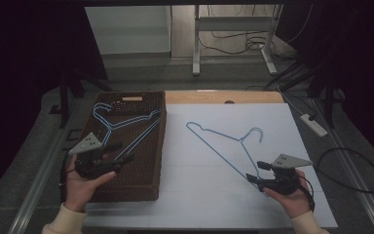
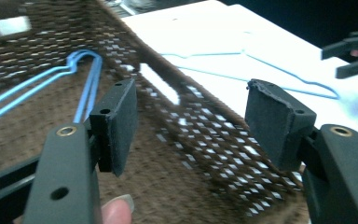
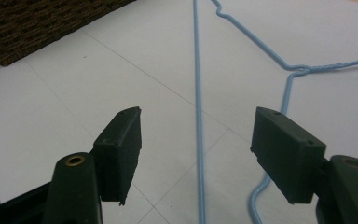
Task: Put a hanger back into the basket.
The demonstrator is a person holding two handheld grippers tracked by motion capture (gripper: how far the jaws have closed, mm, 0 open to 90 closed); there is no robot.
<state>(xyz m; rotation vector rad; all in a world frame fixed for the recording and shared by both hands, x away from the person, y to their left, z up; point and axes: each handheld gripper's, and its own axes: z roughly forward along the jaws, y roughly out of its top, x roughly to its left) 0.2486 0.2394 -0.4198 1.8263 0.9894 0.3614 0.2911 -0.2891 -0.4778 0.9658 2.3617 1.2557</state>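
Observation:
A brown woven basket (image 1: 159, 146) stands on the left of the table with blue wire hangers (image 1: 126, 122) lying in it. My left gripper (image 1: 126, 151) hovers over the basket's near half, open, with nothing between its pads (image 2: 121, 121); the basket wall (image 2: 168, 79) and the hangers (image 2: 86, 88) lie beyond. One more blue hanger (image 1: 222, 135) lies flat on the white sheet. My right gripper (image 1: 254, 170) sits at its near corner, open, jaws astride the long wire (image 3: 197, 93) without touching it.
The white sheet (image 1: 233, 195) covers the table right of the basket, with a strip of bare wood (image 1: 224, 96) behind it. A power strip (image 1: 314, 124) and cables lie on the floor at right. Another desk's legs (image 1: 195, 48) stand beyond.

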